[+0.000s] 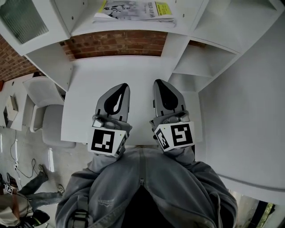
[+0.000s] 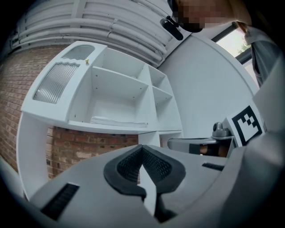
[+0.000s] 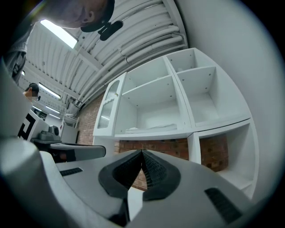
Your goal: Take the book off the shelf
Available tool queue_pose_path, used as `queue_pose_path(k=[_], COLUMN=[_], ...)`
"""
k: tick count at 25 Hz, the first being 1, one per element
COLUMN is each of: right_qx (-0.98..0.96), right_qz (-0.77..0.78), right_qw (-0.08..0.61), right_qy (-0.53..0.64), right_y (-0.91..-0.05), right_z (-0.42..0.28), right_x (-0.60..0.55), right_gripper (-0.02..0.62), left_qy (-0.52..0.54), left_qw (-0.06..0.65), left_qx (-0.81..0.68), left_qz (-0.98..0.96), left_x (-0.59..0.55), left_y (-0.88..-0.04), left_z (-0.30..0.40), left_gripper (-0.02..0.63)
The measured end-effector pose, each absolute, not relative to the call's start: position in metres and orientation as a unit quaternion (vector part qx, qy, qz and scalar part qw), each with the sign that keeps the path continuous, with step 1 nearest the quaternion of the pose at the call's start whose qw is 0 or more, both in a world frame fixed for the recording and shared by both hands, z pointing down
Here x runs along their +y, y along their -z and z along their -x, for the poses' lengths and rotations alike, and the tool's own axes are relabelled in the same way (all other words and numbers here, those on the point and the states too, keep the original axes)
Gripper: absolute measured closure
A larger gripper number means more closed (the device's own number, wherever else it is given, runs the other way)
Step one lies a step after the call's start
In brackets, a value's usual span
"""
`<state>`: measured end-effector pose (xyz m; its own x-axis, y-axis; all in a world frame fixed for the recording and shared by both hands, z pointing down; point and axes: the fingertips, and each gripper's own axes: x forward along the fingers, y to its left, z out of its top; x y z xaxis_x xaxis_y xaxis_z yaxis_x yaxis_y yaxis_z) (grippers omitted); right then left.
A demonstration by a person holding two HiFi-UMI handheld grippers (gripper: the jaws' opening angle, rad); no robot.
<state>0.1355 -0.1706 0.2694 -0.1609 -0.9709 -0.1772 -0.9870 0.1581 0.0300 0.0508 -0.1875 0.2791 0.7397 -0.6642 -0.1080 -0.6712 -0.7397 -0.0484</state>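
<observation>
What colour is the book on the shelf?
The book is white with yellow patches; head view.

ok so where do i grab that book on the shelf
Take the book by its front edge, coming straight in from the open front of the shelf. It lies flat and thin on the board, with walls either side, so only that edge is reachable, probably one jaw above, one below. The left gripper and right gripper are shut, so open one first.
</observation>
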Motion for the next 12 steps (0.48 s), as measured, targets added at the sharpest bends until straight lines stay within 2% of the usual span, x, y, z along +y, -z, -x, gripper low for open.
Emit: queue_pose_path(k=[12], right_qx=[0.771], right_qz=[0.631], right_qw=[0.053], right_qy=[-0.068], right_y=[-0.27], right_z=[-0.137], right_x=[-0.188], right_gripper=[0.569], left_qy=[-0.05], left_qw=[0.04], left_qx=[0.37], left_qz=[0.927], left_x=[-0.205], left_y=[-0.276], left_z=[-0.056], left_gripper=[0.6])
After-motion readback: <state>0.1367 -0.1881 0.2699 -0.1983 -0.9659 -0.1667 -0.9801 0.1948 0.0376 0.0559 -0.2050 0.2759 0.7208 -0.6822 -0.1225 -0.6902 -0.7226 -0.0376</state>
